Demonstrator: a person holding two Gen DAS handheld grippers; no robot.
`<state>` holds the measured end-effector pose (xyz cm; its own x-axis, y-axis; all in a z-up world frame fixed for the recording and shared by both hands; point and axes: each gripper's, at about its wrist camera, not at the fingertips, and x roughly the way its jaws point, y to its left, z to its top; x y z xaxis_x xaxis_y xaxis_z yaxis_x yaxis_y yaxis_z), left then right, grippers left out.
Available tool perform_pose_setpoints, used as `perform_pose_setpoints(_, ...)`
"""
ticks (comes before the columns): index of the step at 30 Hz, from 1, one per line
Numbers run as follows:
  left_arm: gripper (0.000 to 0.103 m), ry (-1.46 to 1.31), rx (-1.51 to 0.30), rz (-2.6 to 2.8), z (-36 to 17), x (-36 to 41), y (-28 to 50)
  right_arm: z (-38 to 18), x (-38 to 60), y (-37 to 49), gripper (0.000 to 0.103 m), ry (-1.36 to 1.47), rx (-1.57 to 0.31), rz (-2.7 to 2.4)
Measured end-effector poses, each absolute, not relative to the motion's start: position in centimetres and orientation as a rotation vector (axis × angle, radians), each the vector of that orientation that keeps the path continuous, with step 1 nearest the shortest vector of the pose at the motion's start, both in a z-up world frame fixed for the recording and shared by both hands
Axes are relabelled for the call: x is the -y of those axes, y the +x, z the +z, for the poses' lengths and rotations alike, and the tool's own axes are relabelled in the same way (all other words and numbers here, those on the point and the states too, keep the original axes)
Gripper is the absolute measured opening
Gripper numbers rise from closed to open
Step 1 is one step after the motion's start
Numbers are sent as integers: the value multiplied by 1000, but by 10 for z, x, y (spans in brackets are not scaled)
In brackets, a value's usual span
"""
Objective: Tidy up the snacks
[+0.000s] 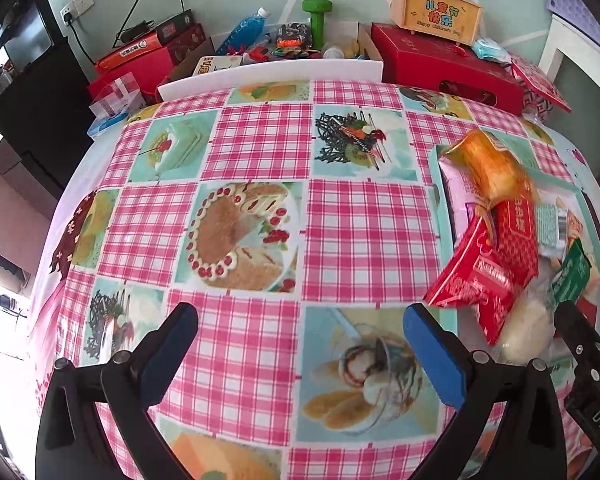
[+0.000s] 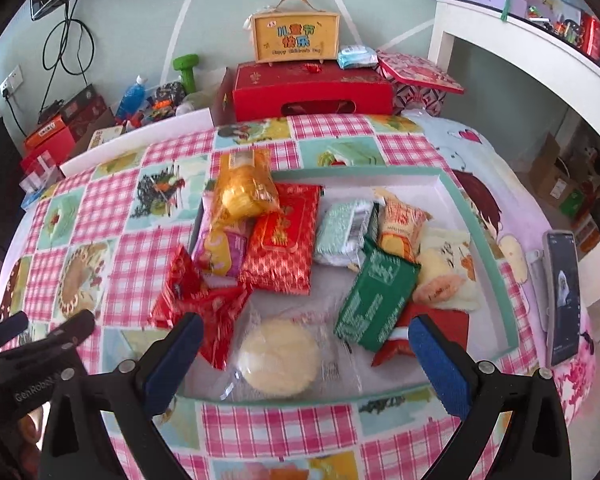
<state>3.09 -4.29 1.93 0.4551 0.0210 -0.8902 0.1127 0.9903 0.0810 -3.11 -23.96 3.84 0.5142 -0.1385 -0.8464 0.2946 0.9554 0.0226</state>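
- The right gripper (image 2: 306,354) hung just above the near edge of the tray (image 2: 486,240), jaws spread wide and holding nothing.
- Between its blue pads (image 2: 172,364) in that view lay a clear packet with a round pale cake (image 2: 278,356), flat on the tray floor at the front.
- The left gripper (image 1: 300,344) hovered over bare pink-checked tablecloth (image 1: 260,148), jaws likewise spread and empty; the tray sat off to its right.
- Just beyond the cake, a crumpled red packet (image 2: 196,300) hung over the tray's left rim, and a green packet (image 2: 376,300) lay tilted on the right, partly over a red one.
- Behind these sat a large red patterned pack (image 2: 282,248), a pale green wrapper with a barcode (image 2: 342,232), an orange packet (image 2: 400,228) and a cream-coloured bag (image 2: 448,268).
- A golden bag (image 2: 246,192) was propped on a pink packet (image 2: 220,244) at the tray's far left.
- A phone (image 2: 562,296) lay on the cloth just right of the tray.
- Past the table's far edge stood a red box (image 2: 312,92), with a yellow handled case (image 2: 296,38) on top, against the wall.
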Motion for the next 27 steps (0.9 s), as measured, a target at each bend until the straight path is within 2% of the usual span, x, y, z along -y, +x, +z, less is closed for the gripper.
perform_pose_setpoints(27, 102, 108, -1133, -53, 2, 19, 0, 22, 226, -57, 103, 149, -1051, -213)
